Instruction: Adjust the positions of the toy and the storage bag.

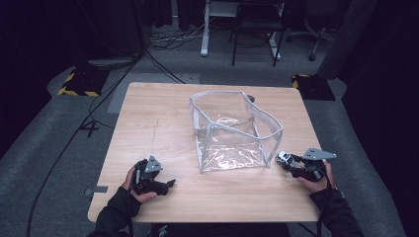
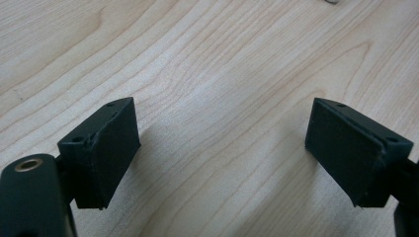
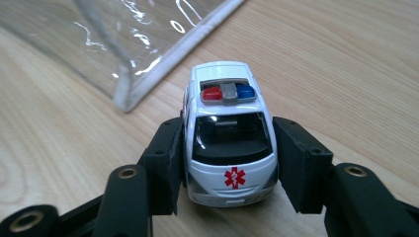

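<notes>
From the high view, the wooden bench [image 1: 163,123] carries a clear plastic bag [image 1: 232,131] with pale piping, standing open just past the middle, toward one o'clock. The left claw [image 1: 170,183] lies low at about seven o'clock on the bench, held in a dark-sleeved hand, well apart from the bag. The right claw [image 1: 282,159] sits at about four o'clock, just beside the bag's near right corner, with a small white toy car [image 1: 283,157] at its tip.

In the left gripper view, the left claw [image 2: 222,148] stands wide apart, its two black pads [image 2: 111,150] spread to either side with nothing but bare wood grain of the bench [image 2: 222,59] between them.

In the right gripper view, the right claw [image 3: 228,163] is closed on the toy car [image 3: 228,143], a white ambulance with a red star-of-life mark on its front and a red and blue light bar on the roof. The pads [image 3: 301,163] press its two flanks, at nine and three o'clock of the car. The car's wheels seem to be at the bench [image 3: 346,64] surface. The bag [image 3: 123,44] lies at eleven o'clock, its piped edge near the car, not touching it.
</notes>
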Motion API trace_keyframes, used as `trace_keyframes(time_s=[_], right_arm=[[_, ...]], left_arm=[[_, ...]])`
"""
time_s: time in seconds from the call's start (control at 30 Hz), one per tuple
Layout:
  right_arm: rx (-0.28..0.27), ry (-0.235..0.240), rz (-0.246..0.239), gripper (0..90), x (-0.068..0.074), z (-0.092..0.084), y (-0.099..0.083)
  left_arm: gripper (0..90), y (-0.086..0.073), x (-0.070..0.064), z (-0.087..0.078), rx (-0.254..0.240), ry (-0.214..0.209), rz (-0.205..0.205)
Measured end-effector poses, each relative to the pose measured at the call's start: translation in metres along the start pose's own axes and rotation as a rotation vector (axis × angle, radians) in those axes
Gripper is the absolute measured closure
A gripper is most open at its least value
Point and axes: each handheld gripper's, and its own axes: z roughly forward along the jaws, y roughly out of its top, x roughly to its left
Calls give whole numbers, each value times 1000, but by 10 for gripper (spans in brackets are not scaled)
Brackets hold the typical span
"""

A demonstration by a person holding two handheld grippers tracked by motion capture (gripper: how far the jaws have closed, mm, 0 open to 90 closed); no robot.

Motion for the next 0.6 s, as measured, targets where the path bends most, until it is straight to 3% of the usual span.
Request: trace_keyframes(time_s=[0.43, 0.6], right_arm=[[-45, -36, 55, 487, -8, -6, 1], [-19, -50, 39, 487, -8, 0, 0]], left_arm=[[137, 0, 0, 0, 1, -1, -1], [137, 0, 0, 0, 1, -1, -1]])
